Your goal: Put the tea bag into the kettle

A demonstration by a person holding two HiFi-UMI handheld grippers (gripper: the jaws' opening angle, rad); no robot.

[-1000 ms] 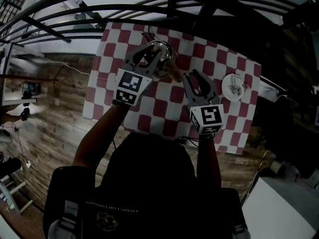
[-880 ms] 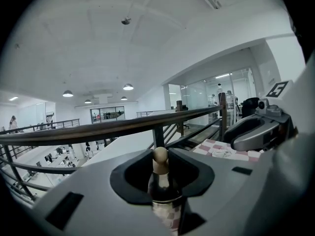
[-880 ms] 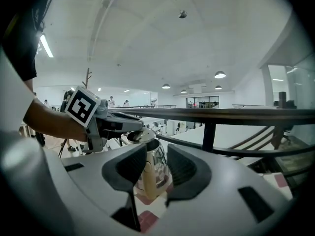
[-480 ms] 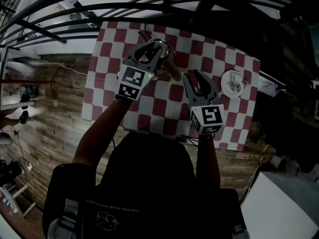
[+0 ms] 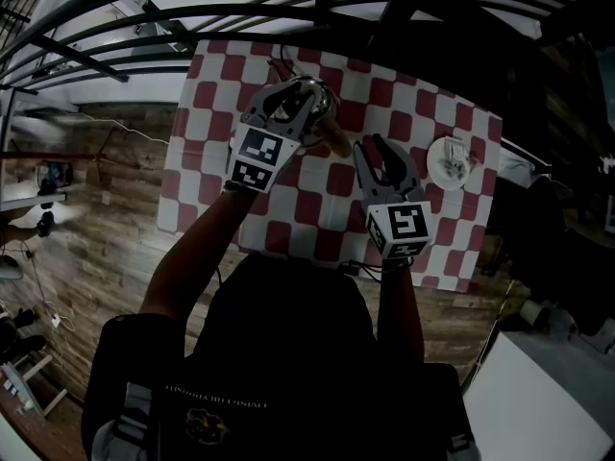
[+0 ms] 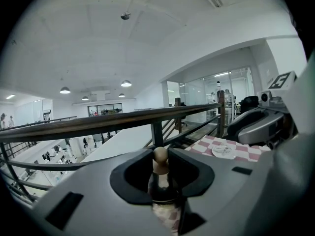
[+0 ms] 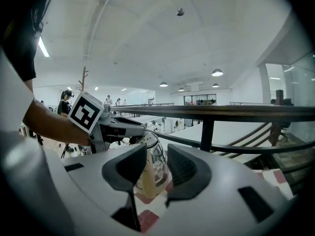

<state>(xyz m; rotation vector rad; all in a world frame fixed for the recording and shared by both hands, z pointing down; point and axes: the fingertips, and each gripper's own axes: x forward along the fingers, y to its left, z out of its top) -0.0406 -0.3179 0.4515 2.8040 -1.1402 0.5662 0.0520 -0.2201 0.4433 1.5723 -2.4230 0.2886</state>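
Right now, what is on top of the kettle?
A metal lid sits on the kettle, its round knob gripped by the left gripper. The lid and gripper cover the inside, so its contents cannot be seen.

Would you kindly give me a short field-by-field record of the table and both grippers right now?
surface: red-and-white checked cloth
kettle: far side of the cloth
left gripper: jaws closed on the kettle's lid knob
right gripper: jaws apart, empty, aimed at the kettle
plate: white, right side of the cloth, small pale item on it, possibly the tea bag
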